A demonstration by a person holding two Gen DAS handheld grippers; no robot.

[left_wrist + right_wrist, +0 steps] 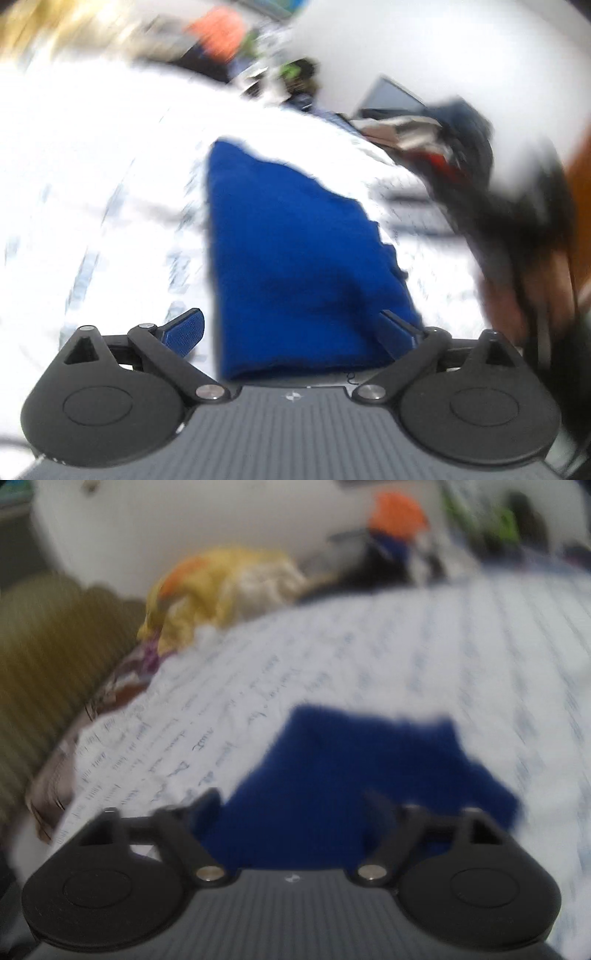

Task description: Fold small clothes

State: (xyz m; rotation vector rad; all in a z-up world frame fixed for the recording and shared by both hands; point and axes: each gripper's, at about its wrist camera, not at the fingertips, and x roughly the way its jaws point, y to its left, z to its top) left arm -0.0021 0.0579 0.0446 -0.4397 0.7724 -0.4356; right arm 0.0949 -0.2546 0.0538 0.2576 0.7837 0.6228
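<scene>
A bed spread with a white sheet printed in faint blue handwriting (pixel 369 657) carries a deep blue knitted garment (pixel 354 775), lying flat just ahead of the right claw's open tips. Well beyond it, up-left, sits a crumpled yellow and cream cloth heap (pixel 229 587) (blurred, near the far edge).

Home bedroom: script-printed bedsheet (pixel 369 657), heaped clothes (pixel 229 587), laptop (pixel 391 98).

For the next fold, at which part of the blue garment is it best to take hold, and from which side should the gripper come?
Probably the near edge of the blue garment, approached from the near side, low along the white printed sheet. It lies flat, so only an edge gives the fingers something to pinch. The left gripper already stands open there.
</scene>
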